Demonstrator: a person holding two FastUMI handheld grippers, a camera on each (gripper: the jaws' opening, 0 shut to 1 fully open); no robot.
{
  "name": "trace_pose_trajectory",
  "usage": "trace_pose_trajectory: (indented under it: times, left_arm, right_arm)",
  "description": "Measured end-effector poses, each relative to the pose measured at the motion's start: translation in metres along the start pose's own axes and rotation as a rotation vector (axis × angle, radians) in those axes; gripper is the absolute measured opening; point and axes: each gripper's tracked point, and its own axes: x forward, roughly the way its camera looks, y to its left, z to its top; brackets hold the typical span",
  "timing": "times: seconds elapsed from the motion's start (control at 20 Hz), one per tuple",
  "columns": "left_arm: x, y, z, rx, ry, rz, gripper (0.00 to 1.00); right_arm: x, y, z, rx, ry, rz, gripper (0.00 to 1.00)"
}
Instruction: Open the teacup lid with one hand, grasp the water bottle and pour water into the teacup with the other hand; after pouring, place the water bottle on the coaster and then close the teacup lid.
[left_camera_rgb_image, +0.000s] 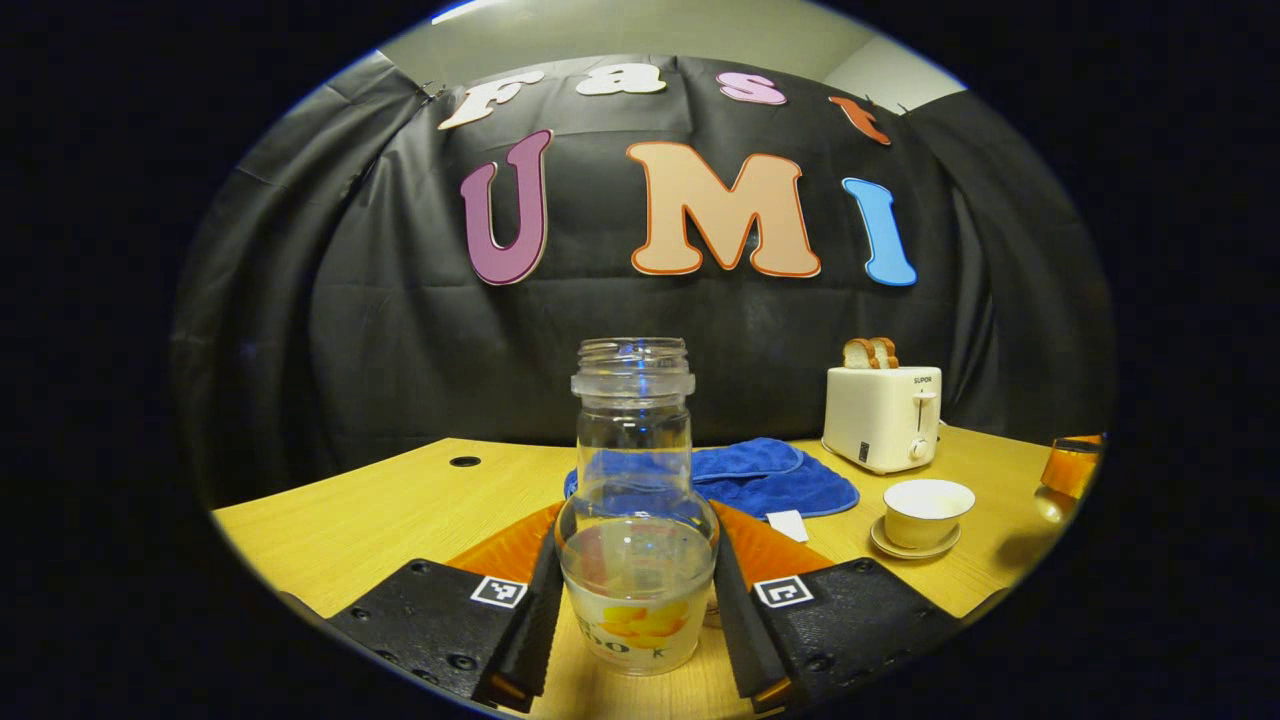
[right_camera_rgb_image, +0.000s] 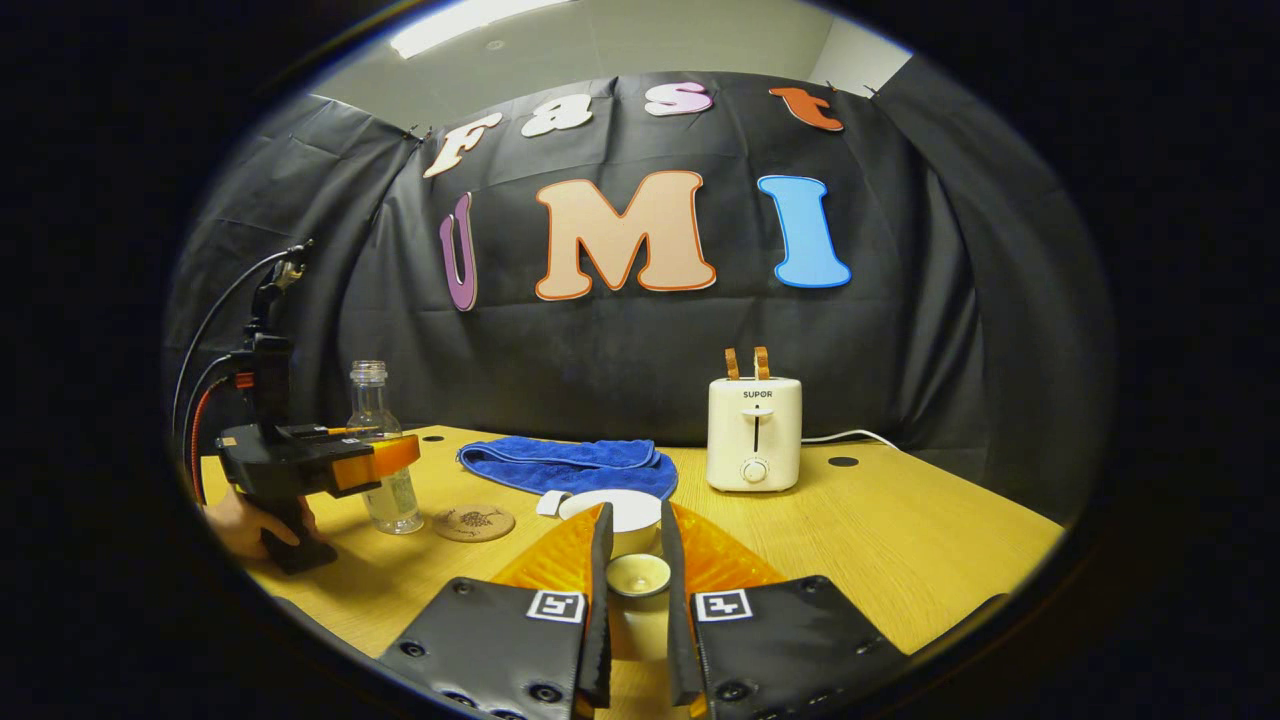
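Left gripper (left_camera_rgb_image: 634, 620): fingers pressed on either side of upright, uncapped water bottle (left_camera_rgb_image: 634, 520); right gripper (right_camera_rgb_image: 632, 590): clamping teacup lid (right_camera_rgb_image: 638, 574) above open teacup (right_camera_rgb_image: 618, 514); coaster (right_camera_rgb_image: 473, 522) just beside bottle; bare table (right_camera_rgb_image: 900, 540) rightward.

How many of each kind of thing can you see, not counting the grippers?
Water bottle: 1
Teacup: 1
Teacup lid: 1
Saucer: 1
Coaster: 1
Blue cloth: 1
Toaster: 1
Bread slices: 2
Total: 9
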Motion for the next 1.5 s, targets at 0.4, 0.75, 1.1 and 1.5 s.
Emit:
trace_pose_trajectory:
  times: [0.4, 0.75, 1.1, 1.5]
  left_arm:
    - [0.002, -0.012, 0.000, 0.045, 0.005, -0.031, 0.65]
    - [0.019, -0.060, -0.008, 0.580, 0.008, -0.096, 0.64]
    - [0.046, -0.097, -0.028, 0.961, 0.098, -0.175, 0.64]
    - [0.054, -0.126, -0.018, 1.358, 0.088, -0.227, 0.64]
  right_arm:
    - [0.000, -0.005, 0.000, 0.000, 0.000, -0.023, 0.26]
    - [-0.015, -0.053, 0.002, -0.004, -0.001, -0.128, 0.25]
    - [-0.025, -0.128, 0.005, -0.007, -0.005, -0.262, 0.25]
    - [-0.027, -0.141, 0.005, -0.009, -0.008, -0.284, 0.26]
